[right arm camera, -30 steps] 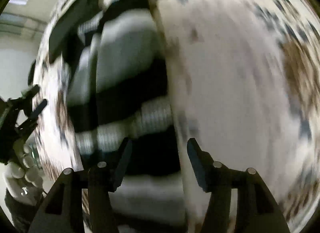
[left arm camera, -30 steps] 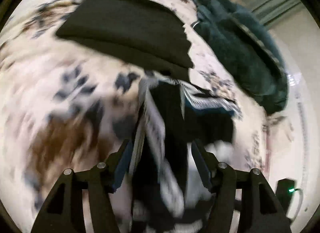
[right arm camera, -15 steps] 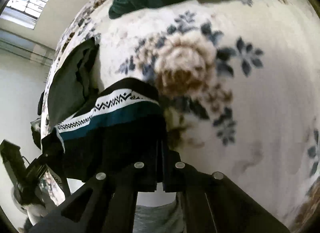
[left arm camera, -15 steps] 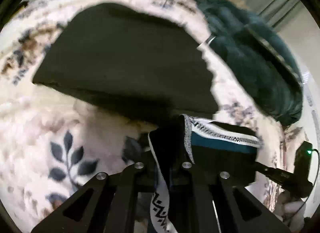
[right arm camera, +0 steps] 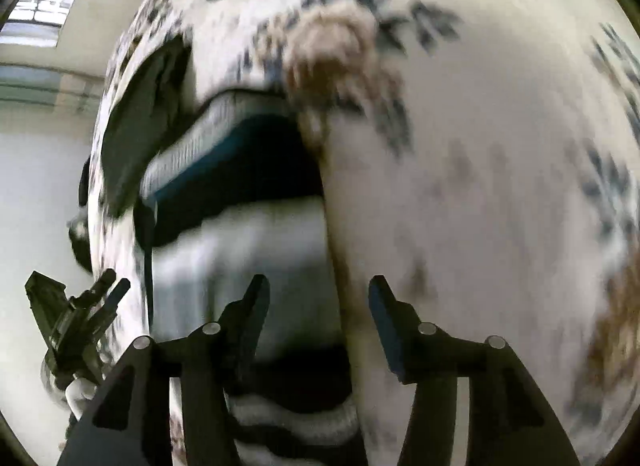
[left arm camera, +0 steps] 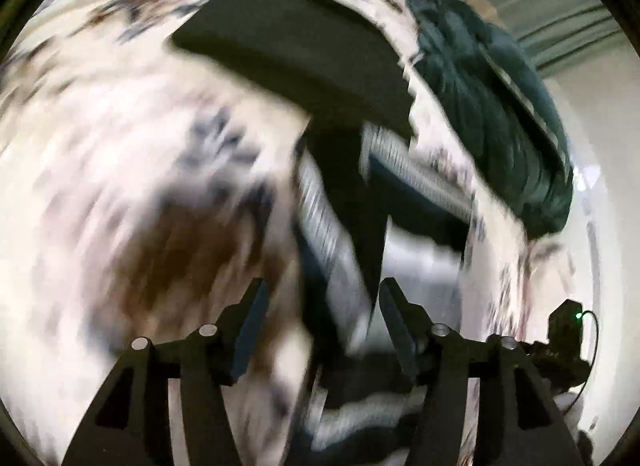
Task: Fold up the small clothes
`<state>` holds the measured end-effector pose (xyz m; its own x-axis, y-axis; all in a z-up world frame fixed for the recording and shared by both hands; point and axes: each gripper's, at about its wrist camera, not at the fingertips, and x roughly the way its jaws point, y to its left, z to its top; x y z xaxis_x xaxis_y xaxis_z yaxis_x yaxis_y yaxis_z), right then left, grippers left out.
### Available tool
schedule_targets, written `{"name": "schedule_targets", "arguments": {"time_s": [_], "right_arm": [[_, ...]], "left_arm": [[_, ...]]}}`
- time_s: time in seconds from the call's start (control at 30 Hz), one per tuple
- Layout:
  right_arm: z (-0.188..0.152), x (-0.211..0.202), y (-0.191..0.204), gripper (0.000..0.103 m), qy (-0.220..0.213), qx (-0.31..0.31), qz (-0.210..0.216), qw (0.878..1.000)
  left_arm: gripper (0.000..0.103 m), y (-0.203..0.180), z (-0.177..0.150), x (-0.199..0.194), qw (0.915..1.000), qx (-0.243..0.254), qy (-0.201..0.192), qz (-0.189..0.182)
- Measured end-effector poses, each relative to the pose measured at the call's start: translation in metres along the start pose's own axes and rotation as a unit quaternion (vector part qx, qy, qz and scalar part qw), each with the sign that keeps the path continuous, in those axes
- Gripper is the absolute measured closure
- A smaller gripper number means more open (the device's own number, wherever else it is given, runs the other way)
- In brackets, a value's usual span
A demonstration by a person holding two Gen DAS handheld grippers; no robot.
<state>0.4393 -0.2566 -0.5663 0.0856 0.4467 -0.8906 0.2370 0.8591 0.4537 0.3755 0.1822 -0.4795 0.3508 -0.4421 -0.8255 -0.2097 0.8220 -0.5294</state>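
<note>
A floral blanket [left arm camera: 120, 153] in cream, brown and dark blue covers the bed; a dark folded garment [left arm camera: 296, 49] and a dark green heap of cloth [left arm camera: 492, 105] lie on its far part. The striped garment [left arm camera: 344, 225], black, white and teal, lies on the blanket below both grippers, just beside the dark folded garment, blurred in both views. The left gripper [left arm camera: 320, 306] and right gripper [right arm camera: 316, 302] have jaws apart and opening, neither pad pressing the cloth.
</note>
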Motion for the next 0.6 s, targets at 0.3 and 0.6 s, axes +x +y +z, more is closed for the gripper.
{"name": "schedule_targets", "arguments": {"time_s": [0.3, 0.6], "right_arm": [[-0.208, -0.032, -0.053, 0.037, 0.101, 0.064, -0.033, 0.992], [-0.332, -0.003, -0.061, 0.037, 0.151, 0.062, -0.041, 0.986]], "left_arm": [[0.048, 0.02, -0.164, -0.037, 0.993, -0.016, 0.115, 0.017], [0.048, 0.015, -0.246, -0.002, 0.9837, -0.005, 0.174, 0.045]]}}
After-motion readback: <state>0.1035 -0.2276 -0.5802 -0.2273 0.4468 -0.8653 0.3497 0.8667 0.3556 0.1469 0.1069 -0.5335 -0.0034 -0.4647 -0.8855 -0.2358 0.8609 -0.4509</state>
